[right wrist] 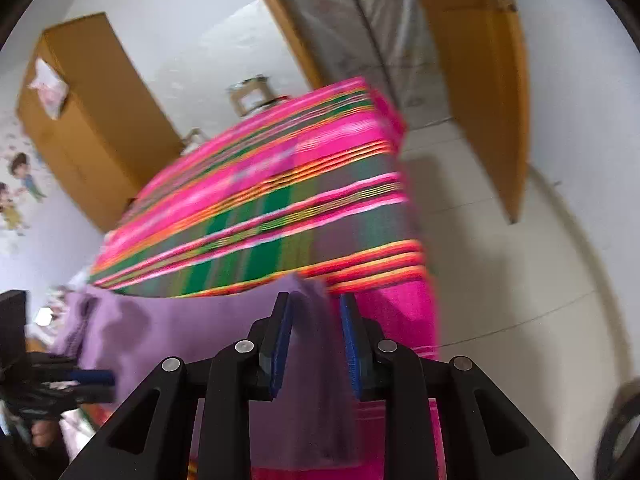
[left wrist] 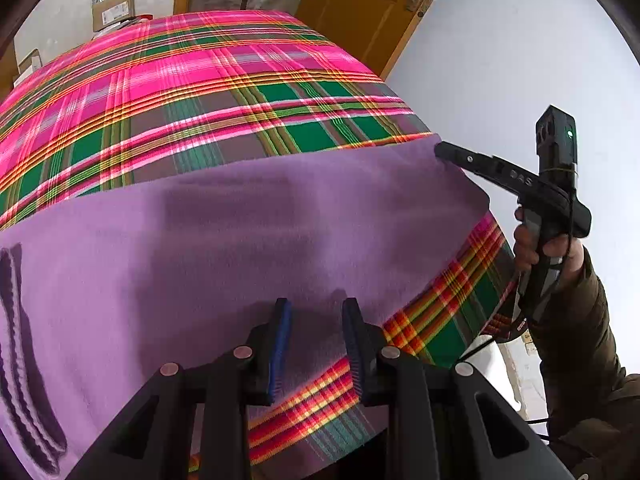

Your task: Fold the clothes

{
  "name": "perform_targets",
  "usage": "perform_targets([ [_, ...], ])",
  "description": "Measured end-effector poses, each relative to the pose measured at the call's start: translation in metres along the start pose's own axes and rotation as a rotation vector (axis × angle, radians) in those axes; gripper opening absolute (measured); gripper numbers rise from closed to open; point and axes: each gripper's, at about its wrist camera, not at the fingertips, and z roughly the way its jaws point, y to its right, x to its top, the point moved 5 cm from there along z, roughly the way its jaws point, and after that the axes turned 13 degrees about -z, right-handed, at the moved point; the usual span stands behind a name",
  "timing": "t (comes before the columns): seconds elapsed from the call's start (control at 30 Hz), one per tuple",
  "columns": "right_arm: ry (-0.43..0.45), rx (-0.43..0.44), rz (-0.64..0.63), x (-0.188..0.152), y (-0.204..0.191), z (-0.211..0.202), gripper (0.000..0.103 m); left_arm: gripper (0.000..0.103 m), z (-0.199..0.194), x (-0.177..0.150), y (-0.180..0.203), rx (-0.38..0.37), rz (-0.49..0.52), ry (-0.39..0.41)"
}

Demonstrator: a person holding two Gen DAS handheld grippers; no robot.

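Left wrist view: purple garment [left wrist: 256, 216] lies on plaid bed cover [left wrist: 192, 92]. Left gripper [left wrist: 316, 344] half-open, empty; right gripper [left wrist: 440, 149] at 2 o'clock corner, jaws parted w/ cloth between. Better flatten before folding.

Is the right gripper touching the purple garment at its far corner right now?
Touching. The left wrist view shows the right gripper tip meeting the corner of the purple garment; whether its pads press the cloth isn't clear.
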Motion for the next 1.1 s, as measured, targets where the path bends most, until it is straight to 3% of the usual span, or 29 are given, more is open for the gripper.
perform_targets([
  [0.1,0.007,0.022,-0.048,-0.001,-0.015,0.000,0.024,0.027,0.002,0.004,-0.001,-0.005,-0.011,-0.002],
  [0.13,0.008,0.003,-0.079,0.000,-0.020,-0.002,0.011,0.027,0.003,0.006,-0.002,-0.006,-0.013,-0.003],
  [0.17,0.009,-0.016,-0.110,0.001,-0.024,-0.003,0.009,0.027,0.004,0.007,-0.002,-0.009,-0.017,-0.002],
  [0.33,0.072,0.030,-0.225,-0.005,-0.057,-0.021,0.009,0.027,0.008,0.013,-0.001,-0.021,-0.028,-0.002],
  [0.53,0.022,0.065,-0.319,-0.023,-0.085,-0.018,0.009,0.028,0.008,0.013,-0.002,-0.042,-0.038,0.000],
  [0.7,0.007,0.069,-0.301,-0.033,-0.081,-0.020,0.012,0.028,0.007,0.012,-0.001,-0.050,-0.042,0.005],
  [0.77,0.011,0.083,-0.272,-0.032,-0.075,-0.021,0.019,0.028,0.007,0.012,-0.001,-0.053,-0.043,0.005],
  [0.8,0.013,0.093,-0.248,-0.030,-0.072,-0.021,0.029,0.028,0.007,0.012,-0.001,-0.054,-0.043,0.005],
  [1.1,0.020,0.314,-0.007,-0.004,-0.044,0.003,0.035,0.028,0.007,0.013,-0.002,-0.059,-0.049,0.004],
])
